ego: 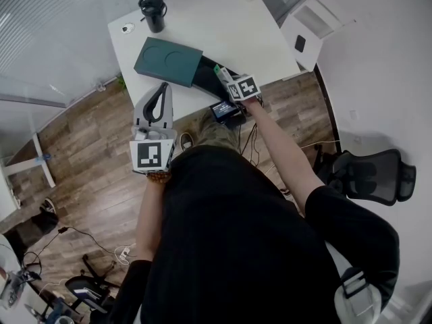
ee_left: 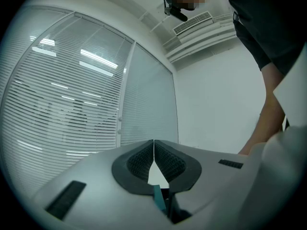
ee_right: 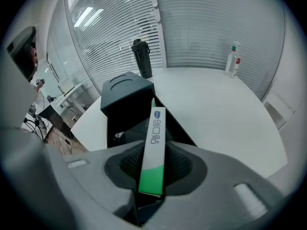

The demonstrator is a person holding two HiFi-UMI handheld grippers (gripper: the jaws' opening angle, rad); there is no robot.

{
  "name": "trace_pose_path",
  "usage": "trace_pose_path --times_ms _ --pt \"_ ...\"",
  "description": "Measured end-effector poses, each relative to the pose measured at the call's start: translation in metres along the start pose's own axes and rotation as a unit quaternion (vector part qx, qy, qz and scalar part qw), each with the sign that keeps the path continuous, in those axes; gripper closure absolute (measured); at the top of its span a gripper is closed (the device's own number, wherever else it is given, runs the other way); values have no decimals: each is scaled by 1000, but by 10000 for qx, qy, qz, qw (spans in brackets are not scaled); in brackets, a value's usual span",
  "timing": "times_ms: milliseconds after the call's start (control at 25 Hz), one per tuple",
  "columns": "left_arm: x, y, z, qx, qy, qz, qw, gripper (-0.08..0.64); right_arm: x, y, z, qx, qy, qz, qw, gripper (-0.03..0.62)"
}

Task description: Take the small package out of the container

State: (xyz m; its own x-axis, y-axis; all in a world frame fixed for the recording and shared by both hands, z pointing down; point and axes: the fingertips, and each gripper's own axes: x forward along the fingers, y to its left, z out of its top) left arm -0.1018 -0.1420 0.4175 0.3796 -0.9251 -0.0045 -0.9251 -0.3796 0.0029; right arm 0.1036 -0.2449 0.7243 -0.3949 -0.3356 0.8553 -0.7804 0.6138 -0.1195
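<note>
Over the near edge of the white table (ee_right: 230, 109), my right gripper (ee_right: 154, 152) is clamped on the small package (ee_right: 156, 128) at the mouth of the open dark container (ee_right: 125, 99). Its long axis runs along the jaws, green end near, white end pointing far toward the container. Left of it, my left gripper (ee_left: 153, 147) sits with jaws together, empty.

Right gripper (ee_right: 153, 151) clamps small package (ee_right: 156, 131) at dark container (ee_right: 125, 94).

Bare tabletop (ego: 253, 39) right of container (ego: 169, 61)
</note>
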Motion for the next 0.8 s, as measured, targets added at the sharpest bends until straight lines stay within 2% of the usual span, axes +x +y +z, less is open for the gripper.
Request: trace_pose_path --times_ms 360,520,640,800 --pt "0 1 -1 80 -83 -28 9999 555 -2 1 -4 -1 35 -25 10000 502" --pt "0 -3 2 -86 25 -44 10000 555 -4 3 -4 5 19 1 10000 502" --pt "0 -3 0 12 -38 -61 10000 555 -5 3 -4 26 -15 19 10000 502" --pt "0 -6 1 -121 71 -62 9999 555 -8 5 0 36 -94 38 9999 502"
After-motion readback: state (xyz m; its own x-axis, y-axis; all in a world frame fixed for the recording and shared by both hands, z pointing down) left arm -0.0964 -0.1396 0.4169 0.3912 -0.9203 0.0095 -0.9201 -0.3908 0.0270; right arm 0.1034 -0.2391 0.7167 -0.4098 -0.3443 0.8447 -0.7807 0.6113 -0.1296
